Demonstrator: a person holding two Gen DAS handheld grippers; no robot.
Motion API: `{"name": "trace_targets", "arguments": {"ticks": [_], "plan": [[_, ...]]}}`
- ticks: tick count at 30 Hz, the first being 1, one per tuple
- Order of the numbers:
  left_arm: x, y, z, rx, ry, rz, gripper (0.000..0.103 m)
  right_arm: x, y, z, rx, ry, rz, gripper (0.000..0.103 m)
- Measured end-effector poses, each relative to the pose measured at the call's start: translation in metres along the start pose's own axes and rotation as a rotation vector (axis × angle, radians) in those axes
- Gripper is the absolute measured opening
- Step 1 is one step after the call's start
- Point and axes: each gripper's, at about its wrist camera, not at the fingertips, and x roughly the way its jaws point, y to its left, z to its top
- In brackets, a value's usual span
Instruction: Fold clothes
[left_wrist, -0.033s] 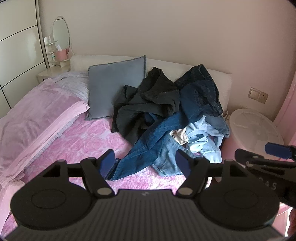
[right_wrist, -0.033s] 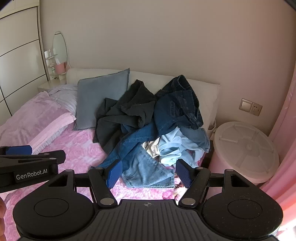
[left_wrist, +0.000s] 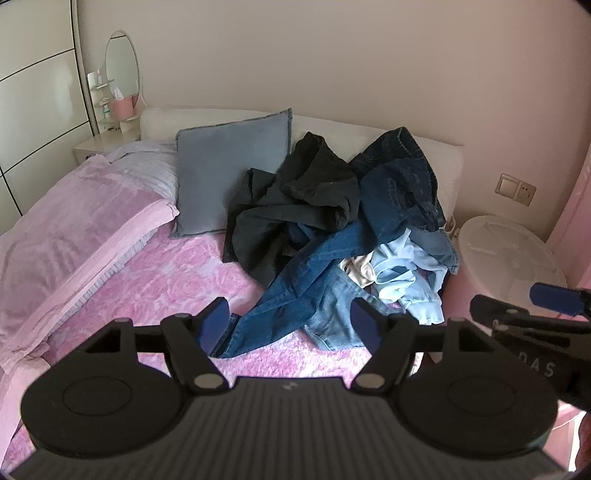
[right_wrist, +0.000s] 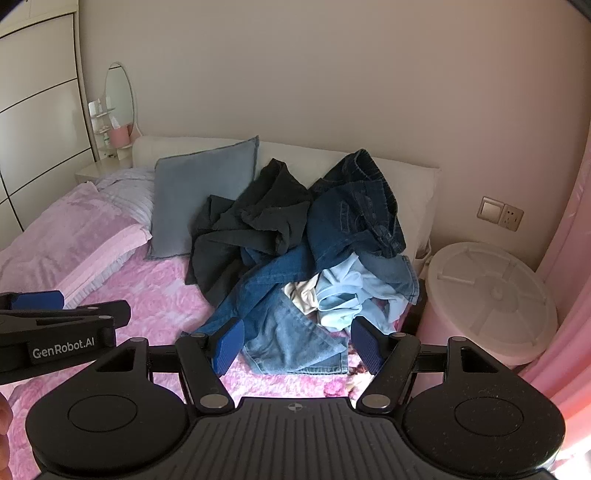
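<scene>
Both the left gripper (left_wrist: 290, 325) and right gripper (right_wrist: 297, 345) hover wide and empty before the rumpled heap of denim and dark clothes (left_wrist: 343, 229) at the pink bed's (left_wrist: 166, 280) head edge.

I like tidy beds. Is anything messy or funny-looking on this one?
Yes. A heap of clothes sits crumpled near the headboard: a black garment, dark jeans and a light blue top, all tangled and unfolded. The blue-grey pillow beside it leans upright. Nothing looks torn or spilled.

Bare bedspread (left_wrist: 177, 280) before clothes pile (left_wrist: 332, 221).
</scene>
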Motion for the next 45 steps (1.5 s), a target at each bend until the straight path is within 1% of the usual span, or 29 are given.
{"name": "trace_targets", "arguments": {"ticks": [7, 9, 11, 23, 25, 45], "plan": [[0.007, 0.002, -0.003, 0.007, 0.008, -0.004, 0.07, -0.001, 0.002, 0.004, 0.006, -0.004, -0.004, 0.068], [0.005, 0.006, -0.014, 0.008, 0.001, -0.004, 0.07, 0.001, 0.001, 0.006, 0.008, -0.007, -0.004, 0.068], [0.007, 0.008, -0.016, 0.008, -0.003, -0.006, 0.07, 0.003, 0.0, 0.005, 0.008, -0.009, -0.003, 0.068], [0.015, 0.018, -0.015, -0.005, 0.014, -0.018, 0.07, 0.01, 0.002, 0.009, 0.001, -0.007, -0.009, 0.068], [0.017, 0.018, -0.007, -0.01, 0.024, -0.018, 0.07, 0.011, 0.003, 0.01, 0.001, -0.004, -0.01, 0.068], [0.019, 0.027, 0.006, -0.032, 0.032, -0.024, 0.07, 0.018, 0.02, 0.015, -0.02, -0.007, -0.011, 0.068]]}}
